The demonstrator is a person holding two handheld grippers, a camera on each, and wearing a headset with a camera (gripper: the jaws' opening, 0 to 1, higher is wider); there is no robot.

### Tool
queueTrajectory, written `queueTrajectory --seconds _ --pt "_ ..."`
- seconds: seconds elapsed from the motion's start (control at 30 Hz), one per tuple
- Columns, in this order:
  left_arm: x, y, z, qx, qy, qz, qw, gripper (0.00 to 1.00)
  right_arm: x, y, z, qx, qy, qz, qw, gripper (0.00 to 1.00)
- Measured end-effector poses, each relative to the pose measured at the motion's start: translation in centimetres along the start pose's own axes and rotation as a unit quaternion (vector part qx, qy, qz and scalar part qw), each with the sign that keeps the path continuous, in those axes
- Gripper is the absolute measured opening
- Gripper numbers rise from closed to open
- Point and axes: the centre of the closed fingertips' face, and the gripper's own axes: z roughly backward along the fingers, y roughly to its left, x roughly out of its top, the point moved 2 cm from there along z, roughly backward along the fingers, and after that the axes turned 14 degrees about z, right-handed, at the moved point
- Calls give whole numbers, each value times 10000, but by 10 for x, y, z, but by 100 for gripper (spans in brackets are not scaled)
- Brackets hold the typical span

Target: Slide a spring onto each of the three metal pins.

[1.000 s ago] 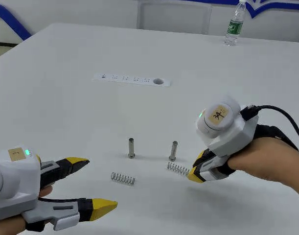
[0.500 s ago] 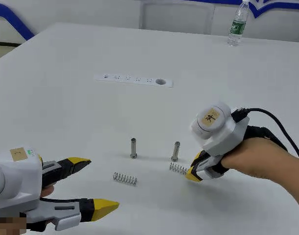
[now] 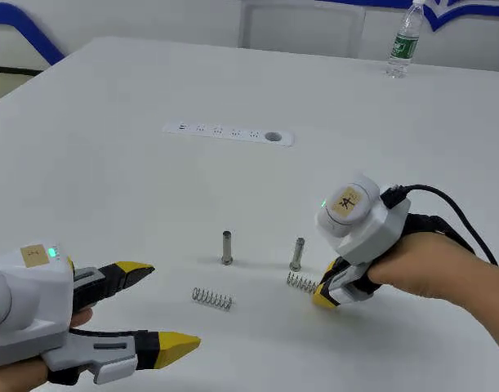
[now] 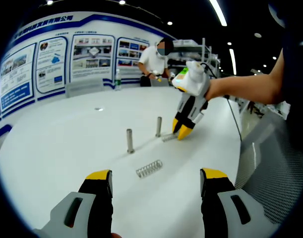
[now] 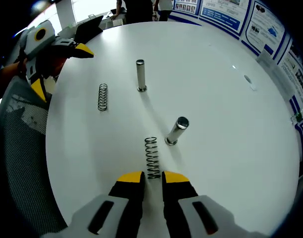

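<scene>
Right hand-held gripper [image 5: 153,177], jaws narrow, pinches the spring's [image 5: 151,153] right end; spring lies flat, pointing left; pin [image 5: 177,130] just beyond.

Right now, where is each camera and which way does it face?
Head view: on the headset, looking down at the table; left gripper, right gripper, a hand show.
Left gripper view: rides that gripper, along its open fingers toward the right gripper.
Right gripper view: along its fingers, shut on a spring, left gripper beyond.
Both gripper views share the loose spring.
</scene>
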Motion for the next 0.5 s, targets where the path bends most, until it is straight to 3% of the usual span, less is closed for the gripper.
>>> queueTrajectory --seconds 0.5 --pt "0 -1 0 -25 13 -4 10000 73 -2 3 1 88 18 -122 9999 12"
